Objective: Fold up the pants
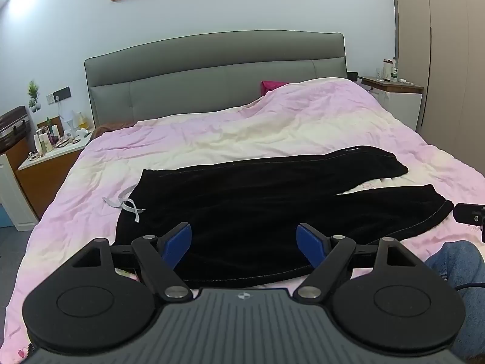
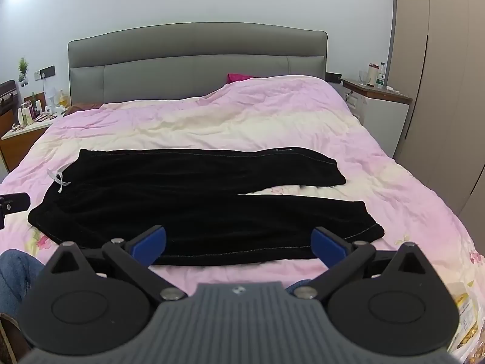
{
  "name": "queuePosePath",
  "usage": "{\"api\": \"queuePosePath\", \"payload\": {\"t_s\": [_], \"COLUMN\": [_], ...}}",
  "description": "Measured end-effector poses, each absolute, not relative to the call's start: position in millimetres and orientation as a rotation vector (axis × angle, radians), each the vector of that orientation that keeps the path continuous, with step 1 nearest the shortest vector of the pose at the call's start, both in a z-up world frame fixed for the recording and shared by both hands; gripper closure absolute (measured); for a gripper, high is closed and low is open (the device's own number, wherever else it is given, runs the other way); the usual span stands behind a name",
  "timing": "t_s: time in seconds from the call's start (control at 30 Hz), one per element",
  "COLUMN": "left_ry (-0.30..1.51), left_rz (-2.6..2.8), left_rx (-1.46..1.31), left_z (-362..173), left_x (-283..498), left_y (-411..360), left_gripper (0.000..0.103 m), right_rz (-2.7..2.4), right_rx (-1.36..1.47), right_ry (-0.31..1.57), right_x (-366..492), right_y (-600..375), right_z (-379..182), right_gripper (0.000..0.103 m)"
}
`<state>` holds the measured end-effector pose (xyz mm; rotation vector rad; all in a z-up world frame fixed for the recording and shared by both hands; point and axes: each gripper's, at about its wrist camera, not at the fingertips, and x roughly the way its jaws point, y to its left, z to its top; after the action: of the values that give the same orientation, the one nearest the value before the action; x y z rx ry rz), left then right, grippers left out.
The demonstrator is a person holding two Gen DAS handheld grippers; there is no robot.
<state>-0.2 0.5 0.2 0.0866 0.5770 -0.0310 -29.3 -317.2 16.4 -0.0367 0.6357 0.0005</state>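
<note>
While the black pants (image 1: 248,200) lie spread flat across the near half of the bed (image 1: 212,133), both pairs of tongs hang over the near edge with nothing in them. The left tongs (image 1: 244,242) are spread wide, blue pads (image 1: 177,242) apart, above the waist end of the pants. The right tongs (image 2: 239,242) gape just as wide, over the near leg's lower hem side. The waistband sits to the left, its white drawstring (image 1: 128,206) trailing onto the pink and cream duvet (image 2: 212,121). Two legs run to the right, parted by a strip of duvet near the cuffs. A grey headboard (image 1: 212,75) stands behind, a cluttered nightstand (image 1: 51,154) to the left, another nightstand (image 2: 376,97) with bottles to the right. A denim-clad knee (image 2: 15,273) shows beside the bed.
</note>
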Motion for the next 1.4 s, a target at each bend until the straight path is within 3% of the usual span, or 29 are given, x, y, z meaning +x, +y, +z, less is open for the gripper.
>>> {"api": "queuePosePath", "payload": {"t_s": [1.4], "left_ry": [0.600], "left_rz": [-0.017], "left_rx": [0.090], "left_z": [3.1], "left_x": [1.1], "left_y": [-0.1], "left_gripper": [0.010], "right_rz": [0.004], "right_rx": [-0.036], "right_ry": [0.613], "right_x": [-37.7], "right_y": [-312.9], "right_z": [30.6], "right_gripper": [0.005]}}
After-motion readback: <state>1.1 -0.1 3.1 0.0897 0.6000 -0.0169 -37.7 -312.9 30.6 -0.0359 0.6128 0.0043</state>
